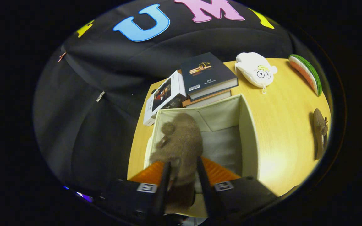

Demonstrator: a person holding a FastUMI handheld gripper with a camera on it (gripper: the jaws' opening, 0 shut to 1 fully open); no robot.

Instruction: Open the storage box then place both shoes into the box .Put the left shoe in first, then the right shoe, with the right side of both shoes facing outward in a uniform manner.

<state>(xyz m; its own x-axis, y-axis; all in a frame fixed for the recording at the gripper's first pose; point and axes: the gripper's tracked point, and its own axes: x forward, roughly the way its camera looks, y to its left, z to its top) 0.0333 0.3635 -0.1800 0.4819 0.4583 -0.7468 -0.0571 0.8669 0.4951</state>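
A brown fuzzy shoe [181, 141] with a small pom-pom hangs between my fingers, over the open white fabric storage box [247, 131]. My gripper [183, 168] is shut on the shoe's heel end, its toe pointing ahead along the box's left wall. The box's grey bottom shows to the right of the shoe. A second brown shoe [320, 133] lies on the wooden table [281, 106], far off to the right of the box.
Beyond the box sits a stack of books [207, 77], with a white boxed book [165, 97] leaning at its left. A white plush toy [256, 70] and a watermelon-slice plush [306, 73] lie at the table's far right. The table's left edge runs close beside the box.
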